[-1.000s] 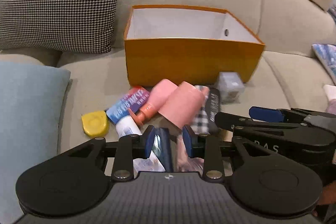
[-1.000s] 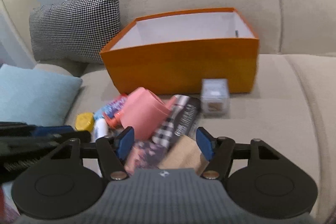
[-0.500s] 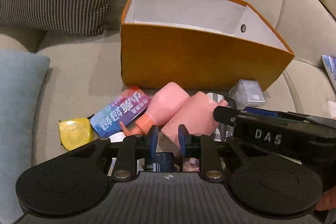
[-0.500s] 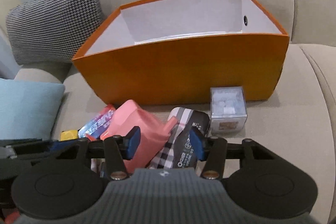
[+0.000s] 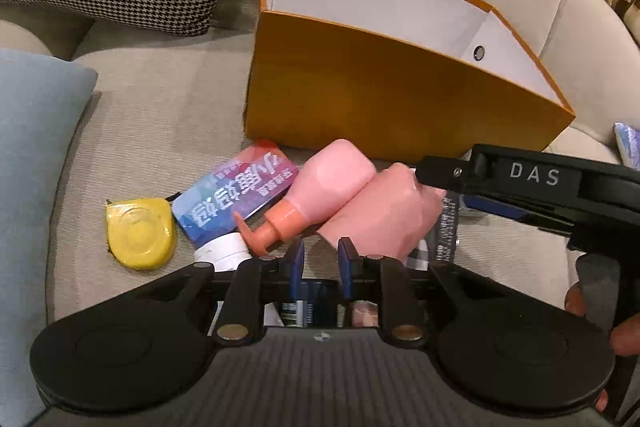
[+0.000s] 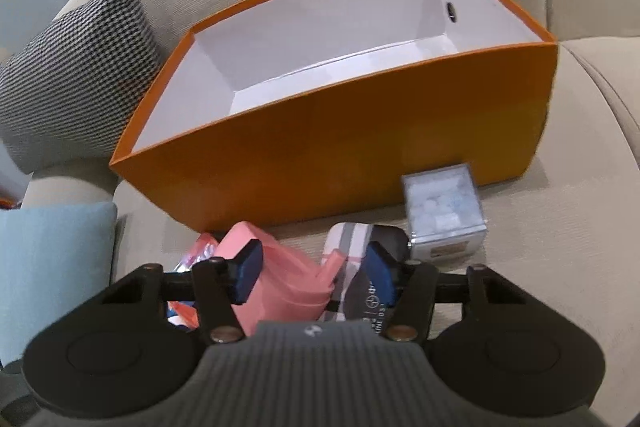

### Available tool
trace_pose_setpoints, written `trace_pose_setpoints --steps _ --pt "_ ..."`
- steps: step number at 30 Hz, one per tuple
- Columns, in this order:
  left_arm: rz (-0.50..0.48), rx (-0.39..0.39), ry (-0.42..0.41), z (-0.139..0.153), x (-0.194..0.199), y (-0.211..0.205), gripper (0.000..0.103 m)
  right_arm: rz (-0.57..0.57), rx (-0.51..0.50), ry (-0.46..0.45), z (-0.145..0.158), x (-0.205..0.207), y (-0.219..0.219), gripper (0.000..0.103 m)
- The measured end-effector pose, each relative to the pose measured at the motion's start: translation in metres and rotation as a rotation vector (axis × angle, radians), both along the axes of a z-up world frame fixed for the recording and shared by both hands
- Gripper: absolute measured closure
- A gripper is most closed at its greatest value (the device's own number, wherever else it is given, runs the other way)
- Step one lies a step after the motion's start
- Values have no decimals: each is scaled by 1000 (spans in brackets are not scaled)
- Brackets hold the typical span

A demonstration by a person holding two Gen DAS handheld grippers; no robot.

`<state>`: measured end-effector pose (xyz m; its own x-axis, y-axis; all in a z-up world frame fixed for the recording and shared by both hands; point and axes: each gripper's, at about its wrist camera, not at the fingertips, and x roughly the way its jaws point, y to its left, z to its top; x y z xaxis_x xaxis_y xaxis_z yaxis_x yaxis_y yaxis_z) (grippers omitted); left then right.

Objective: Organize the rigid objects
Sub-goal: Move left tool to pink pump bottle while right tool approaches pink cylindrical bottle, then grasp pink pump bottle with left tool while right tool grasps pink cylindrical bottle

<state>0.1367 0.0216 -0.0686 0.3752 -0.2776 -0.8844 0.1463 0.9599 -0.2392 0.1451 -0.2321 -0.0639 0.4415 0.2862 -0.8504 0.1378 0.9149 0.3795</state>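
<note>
In front of the empty orange box (image 6: 340,163), left gripper (image 5: 321,263) nearly closed over a dark item, grip unclear, right gripper (image 6: 312,269) half-spread around the pink bottle (image 6: 280,287), contact unclear; clear cube (image 6: 442,211) touches the box front.

White capital letters "DAS" stood on the side of the black right-hand tongs (image 5: 452,187), seen from the left wrist view; large white Chinese characters ran upside down across the blue and purple printed tube with a white cap (image 5: 236,195), too distorted to make out singly; small white print and a round mark showed on the dark flat case with a plaid edge (image 6: 370,301), of which only "INE" and "03" could be read.
</note>
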Motion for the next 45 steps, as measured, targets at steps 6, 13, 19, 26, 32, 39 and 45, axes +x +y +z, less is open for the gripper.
trace_pose_setpoints --steps 6,13,19,26,32,39,45 --pt "12 2 3 -1 1 -2 79 -76 47 55 -6 5 -11 64" --pt "24 18 3 -2 2 -2 80 -104 103 109 -23 11 -9 85" --pt "35 14 13 -2 2 0 80 -54 100 39 -7 0 -4 94" --pt "59 5 -3 7 0 5 80 104 -73 -186 41 -11 19 95" --pt "52 0 0 13 -6 7 80 235 -149 -218 44 -37 35 95" --pt "74 -31 21 18 -11 13 82 315 -108 -109 34 -70 39 94" --pt "65 -11 20 16 -17 13 81 262 -38 -54 26 -73 30 84"
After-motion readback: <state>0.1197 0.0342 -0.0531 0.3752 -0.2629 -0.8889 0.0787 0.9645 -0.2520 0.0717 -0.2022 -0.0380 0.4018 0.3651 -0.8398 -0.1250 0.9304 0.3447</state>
